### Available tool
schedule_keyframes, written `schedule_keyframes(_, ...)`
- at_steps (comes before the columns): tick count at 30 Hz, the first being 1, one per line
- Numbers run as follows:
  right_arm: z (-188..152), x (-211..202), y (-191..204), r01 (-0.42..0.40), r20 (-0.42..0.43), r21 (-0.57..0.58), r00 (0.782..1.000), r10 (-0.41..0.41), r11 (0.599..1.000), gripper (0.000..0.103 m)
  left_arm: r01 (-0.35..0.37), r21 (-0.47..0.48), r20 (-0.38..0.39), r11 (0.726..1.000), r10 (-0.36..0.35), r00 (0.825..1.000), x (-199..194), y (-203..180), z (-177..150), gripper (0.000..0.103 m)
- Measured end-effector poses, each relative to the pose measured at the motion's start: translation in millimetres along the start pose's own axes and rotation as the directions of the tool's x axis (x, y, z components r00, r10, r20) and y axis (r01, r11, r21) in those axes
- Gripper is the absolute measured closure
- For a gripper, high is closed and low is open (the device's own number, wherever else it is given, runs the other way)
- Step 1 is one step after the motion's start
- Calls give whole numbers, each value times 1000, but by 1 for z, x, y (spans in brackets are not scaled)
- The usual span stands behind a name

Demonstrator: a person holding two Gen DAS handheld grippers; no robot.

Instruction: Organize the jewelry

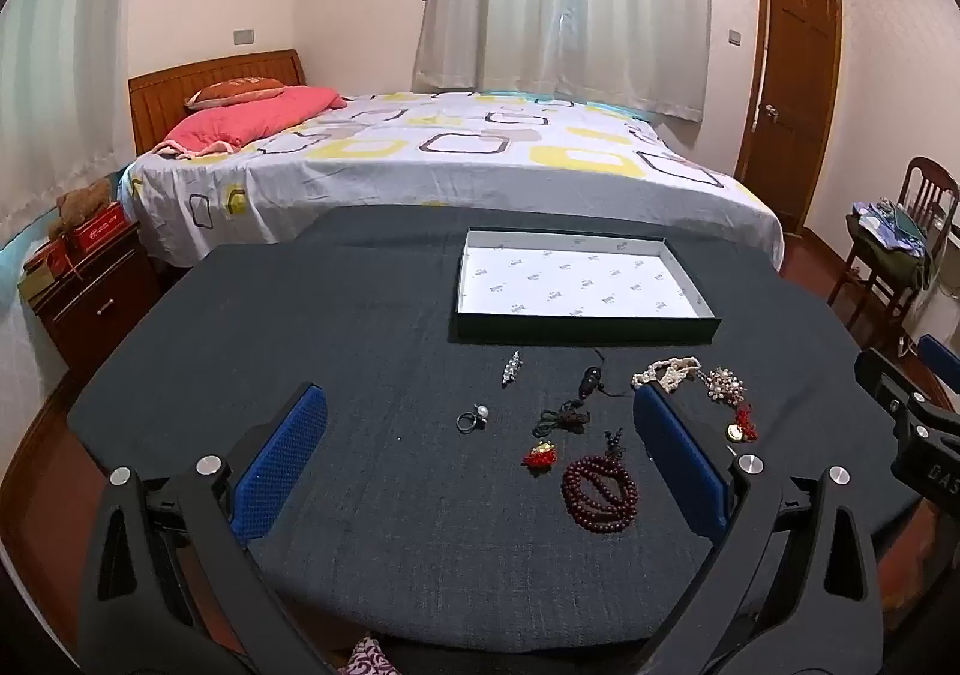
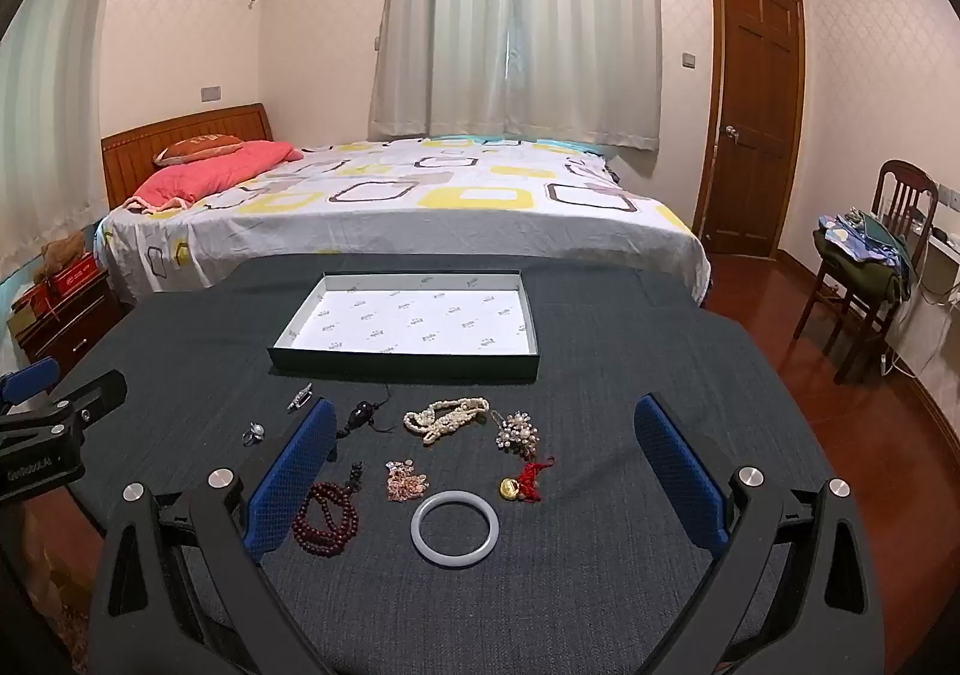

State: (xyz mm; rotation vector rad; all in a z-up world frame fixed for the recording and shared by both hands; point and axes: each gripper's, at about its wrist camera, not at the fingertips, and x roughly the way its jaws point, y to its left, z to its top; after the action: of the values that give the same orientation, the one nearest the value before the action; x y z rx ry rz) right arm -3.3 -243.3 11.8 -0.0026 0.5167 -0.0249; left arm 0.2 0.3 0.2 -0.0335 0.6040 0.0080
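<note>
While both the left gripper (image 1: 480, 453) and right gripper (image 2: 486, 471) hover wide open and empty, no jewelry (image 2: 447, 418) occupies the tray (image 2: 408, 360); every piece remains on the table (image 2: 600, 585).

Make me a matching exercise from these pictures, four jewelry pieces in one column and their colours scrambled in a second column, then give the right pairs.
Column one:
1. round stone bangle
2. coiled wooden bead strand
3. bunched pearl necklace
4. small round pendant on a red cord

Column two:
A. cream
B. gold
C. pale grey-white
D. dark maroon

Pairs: 1-C, 2-D, 3-A, 4-B
</note>
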Motion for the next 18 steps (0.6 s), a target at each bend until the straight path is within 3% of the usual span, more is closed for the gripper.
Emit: schedule_keyframes(18, 0, -1, 0, 1, 0, -2, 1000, -1, 1000, 6, 1, 9, 8, 1000, -1, 1000, -1, -2, 1, 3)
